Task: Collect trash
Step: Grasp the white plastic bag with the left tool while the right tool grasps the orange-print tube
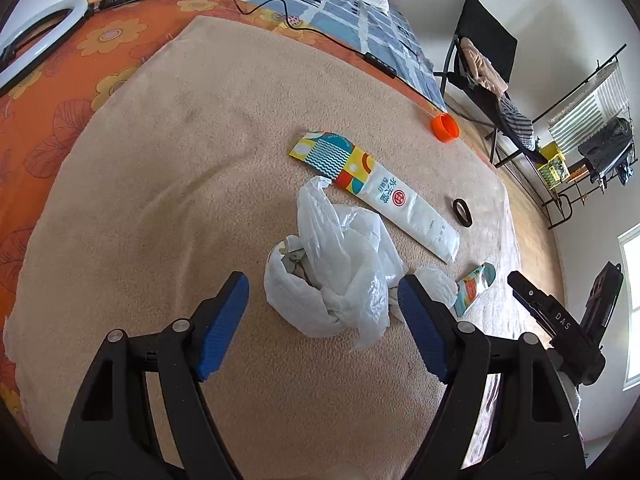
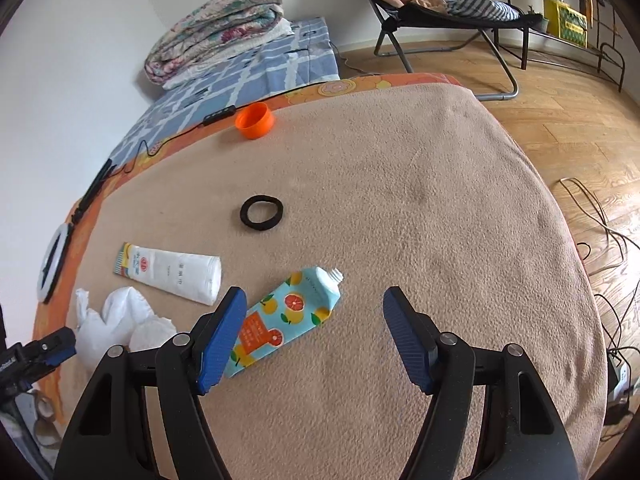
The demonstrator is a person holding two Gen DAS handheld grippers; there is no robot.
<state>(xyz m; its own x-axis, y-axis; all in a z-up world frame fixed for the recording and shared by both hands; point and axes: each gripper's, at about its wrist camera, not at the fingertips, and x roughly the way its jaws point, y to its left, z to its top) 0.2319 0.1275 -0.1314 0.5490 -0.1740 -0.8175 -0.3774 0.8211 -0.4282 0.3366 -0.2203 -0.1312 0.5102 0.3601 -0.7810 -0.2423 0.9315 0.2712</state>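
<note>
The left gripper's right finger (image 1: 420,328) is hiding part of the crumpled tissue (image 1: 438,284). The right gripper's left finger (image 2: 222,340) is covering the fruit-print tube's (image 2: 284,320) lower edge. The ring light (image 1: 36,36) is running off the frame's edge.

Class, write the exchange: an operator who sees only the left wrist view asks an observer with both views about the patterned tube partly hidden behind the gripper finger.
Operator: What is that tube's hidden end like?
Observer: The light-blue, orange-fruit-printed tube ends in a white threaded nozzle with no cap on it.
Operator: Is the right gripper open?
Observer: Yes. The right gripper is open and empty, and the tube lies flat by its left-hand finger.
</note>
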